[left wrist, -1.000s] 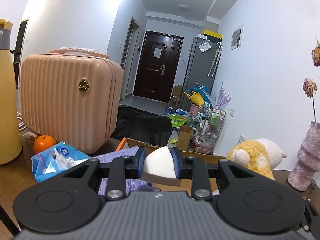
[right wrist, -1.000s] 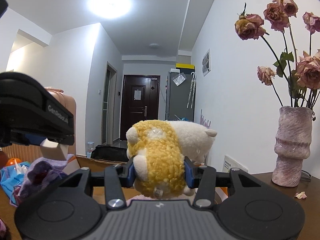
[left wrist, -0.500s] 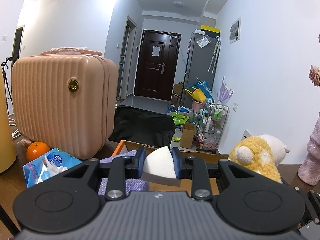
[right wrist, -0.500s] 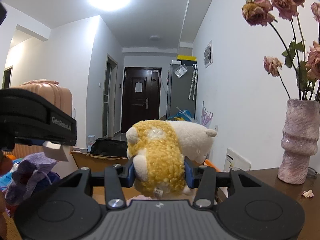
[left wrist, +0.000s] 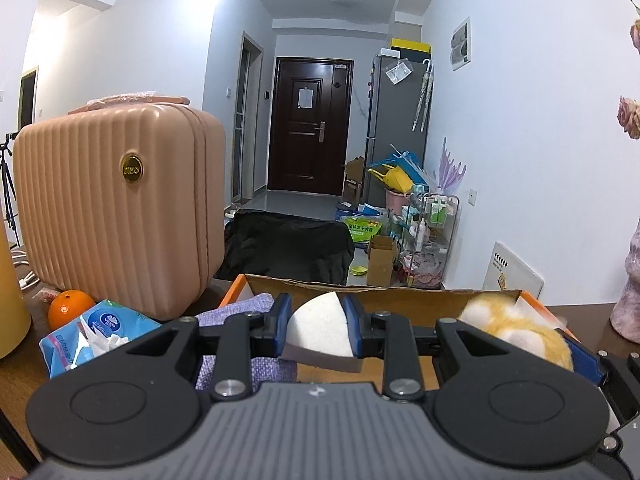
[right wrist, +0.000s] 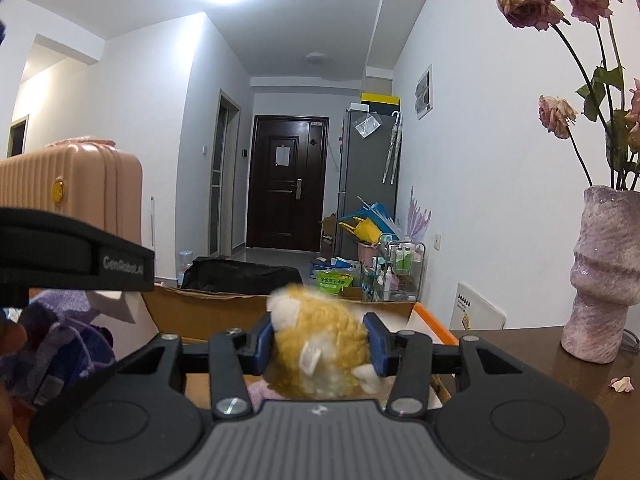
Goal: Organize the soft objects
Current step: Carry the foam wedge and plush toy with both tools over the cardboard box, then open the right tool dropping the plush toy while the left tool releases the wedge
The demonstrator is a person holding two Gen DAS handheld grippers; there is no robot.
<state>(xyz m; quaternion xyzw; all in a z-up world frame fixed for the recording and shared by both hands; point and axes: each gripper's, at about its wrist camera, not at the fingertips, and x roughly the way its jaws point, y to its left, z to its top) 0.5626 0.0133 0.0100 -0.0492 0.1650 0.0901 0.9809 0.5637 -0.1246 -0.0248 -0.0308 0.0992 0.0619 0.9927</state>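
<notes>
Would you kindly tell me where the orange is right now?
In the left wrist view, the orange sits low on the left, on the table at the pink suitcase's foot, just behind the blue tissue pack.

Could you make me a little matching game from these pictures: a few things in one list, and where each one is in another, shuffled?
Things:
1. white sponge
2. plush toy
3. orange
4. vase

Places:
A. on the table at the foot of the pink suitcase
B. between the left gripper's fingers
C. standing on the table by the right wall
D. between the right gripper's fingers

Pairs: 1-B, 2-D, 3-A, 4-C
</notes>
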